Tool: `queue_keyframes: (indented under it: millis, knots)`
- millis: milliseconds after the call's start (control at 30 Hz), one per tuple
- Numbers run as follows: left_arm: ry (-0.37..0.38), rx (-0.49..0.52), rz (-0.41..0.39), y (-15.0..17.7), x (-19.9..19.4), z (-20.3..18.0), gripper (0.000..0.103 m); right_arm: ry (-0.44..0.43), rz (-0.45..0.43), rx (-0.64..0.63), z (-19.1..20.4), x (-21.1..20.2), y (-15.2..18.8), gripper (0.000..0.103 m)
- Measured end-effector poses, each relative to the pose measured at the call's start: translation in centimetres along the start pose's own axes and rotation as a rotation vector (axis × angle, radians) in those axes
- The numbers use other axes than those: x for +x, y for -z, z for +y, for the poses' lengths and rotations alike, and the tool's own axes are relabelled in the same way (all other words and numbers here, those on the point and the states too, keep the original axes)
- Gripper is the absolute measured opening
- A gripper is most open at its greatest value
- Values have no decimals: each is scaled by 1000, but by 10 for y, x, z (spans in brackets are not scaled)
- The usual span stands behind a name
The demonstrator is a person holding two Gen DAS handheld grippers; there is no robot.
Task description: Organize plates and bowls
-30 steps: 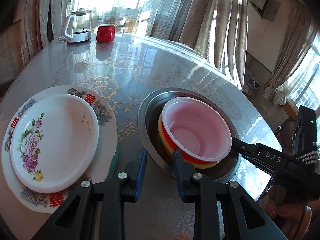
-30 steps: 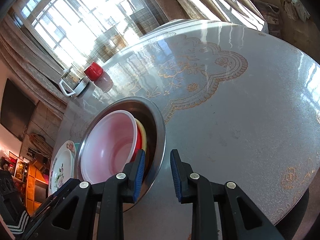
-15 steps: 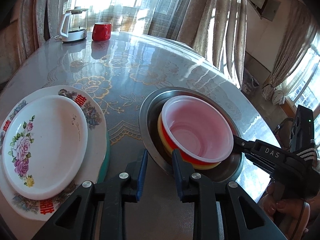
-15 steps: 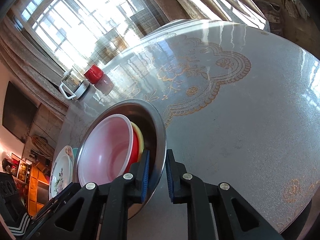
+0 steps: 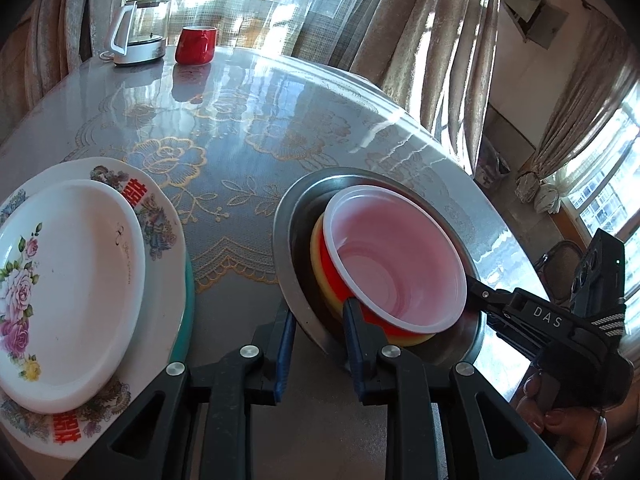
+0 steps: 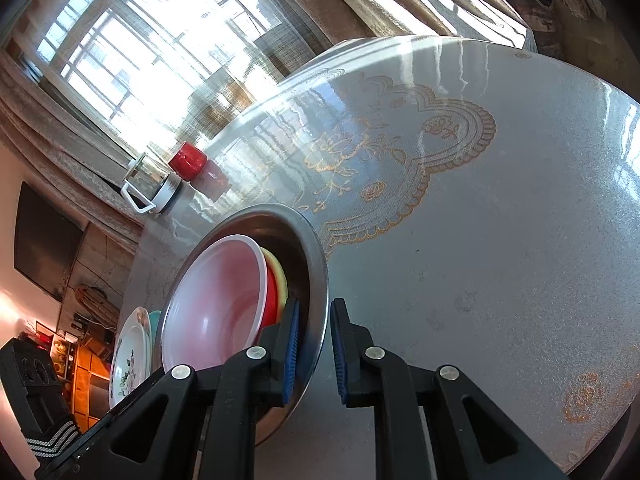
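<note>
**Both tongs straddling the steel bowl rim**

My left tongs (image 5: pixel 318 334) sit apart, one finger on each side of the steel bowl (image 5: pixel 288 280) rim. My right tongs (image 6: pixel 314 336) straddle the opposite rim, apart too; can't tell if touching. Pink bowl (image 5: pixel 394 256) nests inside over red and yellow ones. Stacked plates (image 5: pixel 72 280) left on table (image 5: pixel 248 128).

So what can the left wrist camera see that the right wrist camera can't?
Only the left wrist view shows the full face of the floral plate and the right gripper reaching the steel basin's far rim.

Only the right wrist view shows the big window and the dark screen on the wall.

Both show the pink bowl, kettle and red cup.
</note>
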State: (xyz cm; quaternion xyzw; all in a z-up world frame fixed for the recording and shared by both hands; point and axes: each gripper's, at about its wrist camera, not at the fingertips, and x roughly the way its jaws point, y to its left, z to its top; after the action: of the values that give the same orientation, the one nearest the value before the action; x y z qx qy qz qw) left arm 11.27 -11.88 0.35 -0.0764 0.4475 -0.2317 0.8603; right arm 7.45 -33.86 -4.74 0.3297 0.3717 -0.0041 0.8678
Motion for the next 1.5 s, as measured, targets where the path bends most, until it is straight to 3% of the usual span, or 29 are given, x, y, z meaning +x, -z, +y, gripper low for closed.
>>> queue_keyframes:
  millis: [133, 267, 500, 667, 767, 933, 1500]
  knots:
    - [-9, 11, -15, 1, 0, -1, 25, -1, 5, 1, 1, 2, 0, 17]
    - [91, -112, 23, 2, -4, 14, 22, 9, 4, -2, 1, 2, 0, 17]
    - [120, -264, 88, 0, 2, 24, 16, 6, 7, 4, 1, 3, 0, 17]
    - [155, -314, 108, 1, 4, 29, 14, -4, 12, 5, -1, 4, 0, 18]
    - [144, -290, 98, 2, 1, 24, 14, 16, 7, -21, 3, 5, 0, 17]
    - [79, -164, 20, 6, -3, 9, 16, 27, -2, -51, 9, 7, 1, 13]
    - [148, -81, 0, 12, 5, 3, 21, 59, -38, -58, 7, -12, 5, 13]
